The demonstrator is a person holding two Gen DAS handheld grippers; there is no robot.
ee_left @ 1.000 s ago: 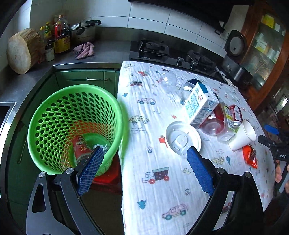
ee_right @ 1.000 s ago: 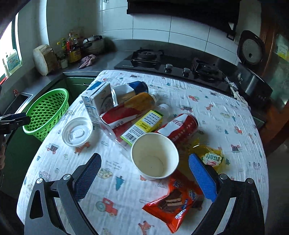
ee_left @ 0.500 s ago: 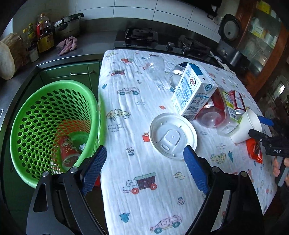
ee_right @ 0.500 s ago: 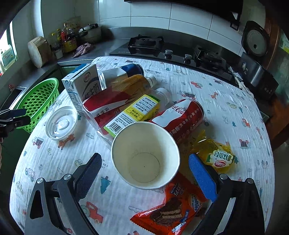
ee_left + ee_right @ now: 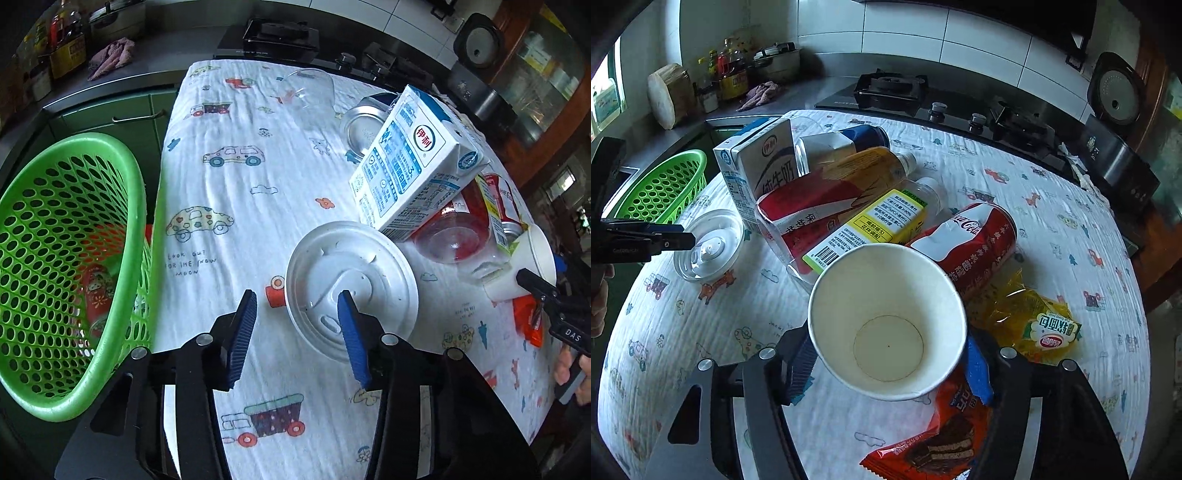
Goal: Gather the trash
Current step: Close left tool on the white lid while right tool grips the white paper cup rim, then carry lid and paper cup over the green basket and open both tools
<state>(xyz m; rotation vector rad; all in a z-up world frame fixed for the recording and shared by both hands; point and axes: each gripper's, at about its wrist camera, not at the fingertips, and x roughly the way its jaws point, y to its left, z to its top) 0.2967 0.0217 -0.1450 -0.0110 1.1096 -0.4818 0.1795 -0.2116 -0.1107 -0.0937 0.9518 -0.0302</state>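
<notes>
My left gripper [image 5: 295, 314] is open, its right finger over the near rim of a white plastic lid [image 5: 351, 284] that lies flat on the cloth. A green basket [image 5: 55, 258] with a red can inside stands left of the table. My right gripper [image 5: 890, 354] is shut on a white paper cup [image 5: 886, 321], its blue pads against the cup's two sides. Behind the cup lie a Coca-Cola can [image 5: 975, 240], two bottles [image 5: 849, 206] and a milk carton [image 5: 757, 166]. The lid also shows in the right wrist view [image 5: 709, 247].
An orange snack wrapper [image 5: 942, 443] and a yellow packet [image 5: 1034, 321] lie by the cup. A clear plastic cup [image 5: 314, 88] lies at the table's far side. A gas stove [image 5: 894, 88] and rice cooker [image 5: 1115, 96] stand behind. The table edge runs beside the basket.
My left gripper moved right from the basket to the lid and narrowed its opening. My right gripper advanced onto the paper cup and closed on it.
</notes>
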